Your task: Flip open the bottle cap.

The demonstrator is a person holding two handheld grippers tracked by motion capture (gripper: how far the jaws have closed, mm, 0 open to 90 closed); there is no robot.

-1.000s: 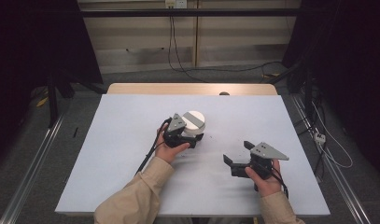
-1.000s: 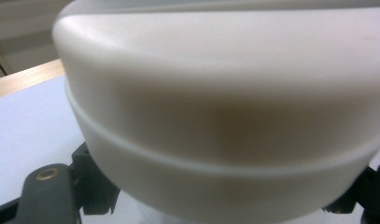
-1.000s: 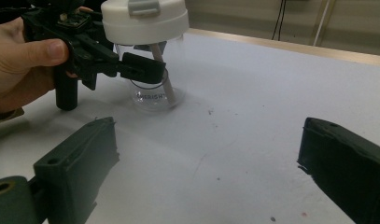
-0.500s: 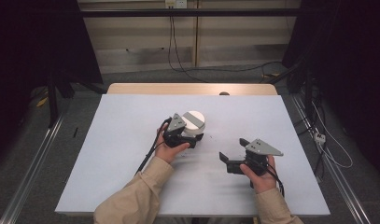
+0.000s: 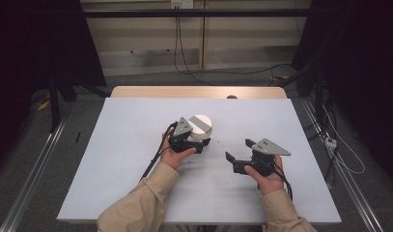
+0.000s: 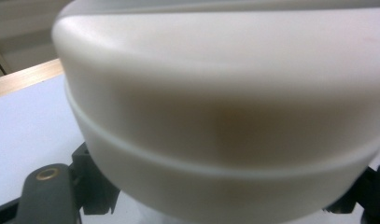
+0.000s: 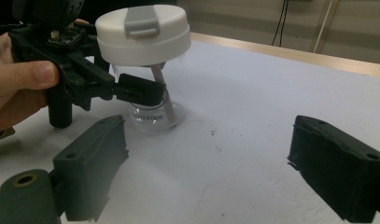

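Cup [image 5: 200,129] with a clear body and a wide white lid [image 7: 143,35] stood upright on the white tabletop [image 5: 112,159], a little toward the far edge from its middle and well away from every corner. The left gripper [image 5: 202,143] pinched the clear body just under the lid, its jaws pressed on both sides, with the person's left hand [image 5: 174,155] wrapped around its grip. A grey tab [image 7: 141,21] sat on top of the lid, and a white straw [image 7: 162,93] slanted inside the clear part. The right gripper [image 5: 236,155] hung nearer the right edge, apart from the cup, pointing toward it; its jaws stood spread with nothing between them and had just been closing a little
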